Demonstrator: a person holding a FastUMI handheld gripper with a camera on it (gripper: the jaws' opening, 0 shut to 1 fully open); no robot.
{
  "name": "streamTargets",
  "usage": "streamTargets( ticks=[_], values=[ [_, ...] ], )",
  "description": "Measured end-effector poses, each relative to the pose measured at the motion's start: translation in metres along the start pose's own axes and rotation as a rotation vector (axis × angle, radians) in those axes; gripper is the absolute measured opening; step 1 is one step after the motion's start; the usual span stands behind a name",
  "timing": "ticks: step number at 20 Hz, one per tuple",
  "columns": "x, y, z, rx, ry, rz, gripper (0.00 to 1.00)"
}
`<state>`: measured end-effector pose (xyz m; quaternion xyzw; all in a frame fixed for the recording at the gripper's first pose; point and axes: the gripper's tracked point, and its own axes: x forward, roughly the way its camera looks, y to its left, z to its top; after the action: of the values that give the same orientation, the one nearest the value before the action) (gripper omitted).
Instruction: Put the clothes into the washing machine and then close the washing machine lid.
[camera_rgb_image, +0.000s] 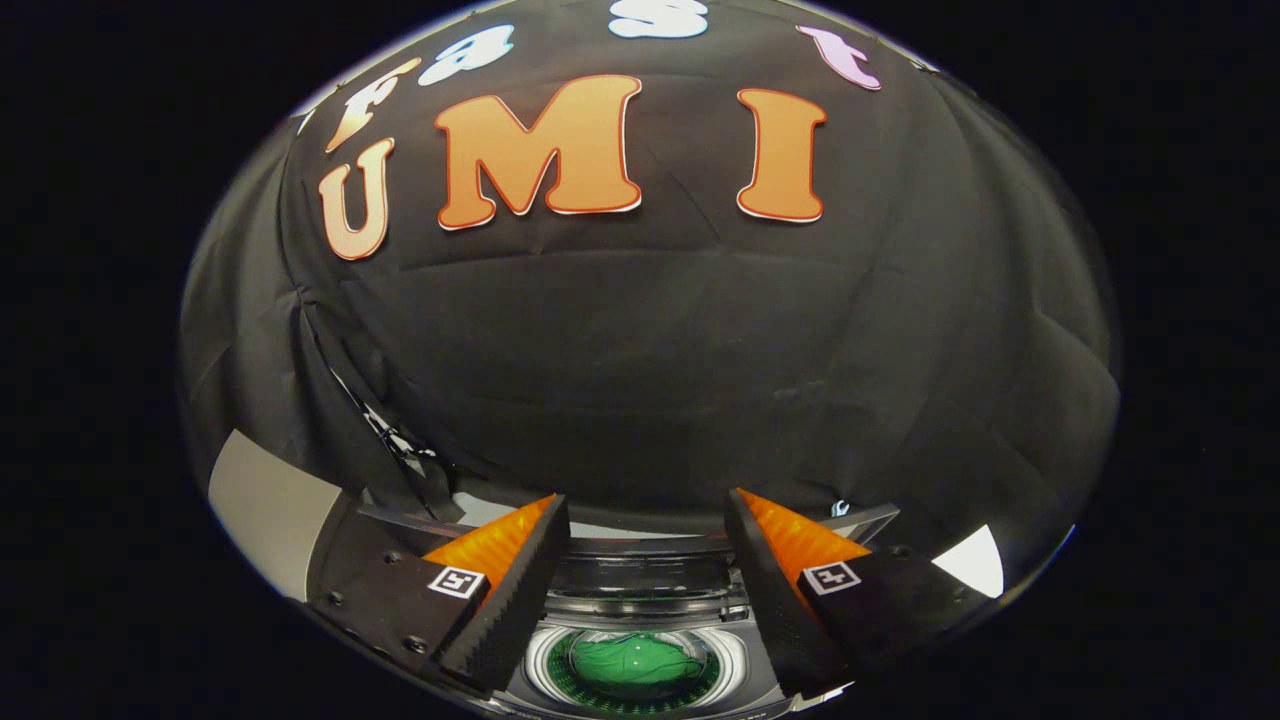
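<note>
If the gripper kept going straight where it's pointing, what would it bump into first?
Most likely the black cloth wall of the booth. The gripper is open and holds nothing, and it points above the washing machine, where the green cloth lies in the drum. How far off the wall is, I can't tell.

Black cloth (650, 350) is draping the booth's back wall, creasing in long horizontal folds and bunching into a seam on the left. A pale grey panel (265, 510) is showing beneath the cloth's lower left edge, and a bright white patch (975, 562) is catching light at lower right.
</note>
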<state>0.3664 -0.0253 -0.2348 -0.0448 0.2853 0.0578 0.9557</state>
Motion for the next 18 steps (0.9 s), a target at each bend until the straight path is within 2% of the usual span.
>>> streamTargets(
  ticks=[8,18],
  values=[
    [0.006,0.004,-0.009,0.023,0.028,0.038,0.98],
    [-0.037,0.002,-0.035,0.023,-0.045,0.044,0.98]
  ],
)
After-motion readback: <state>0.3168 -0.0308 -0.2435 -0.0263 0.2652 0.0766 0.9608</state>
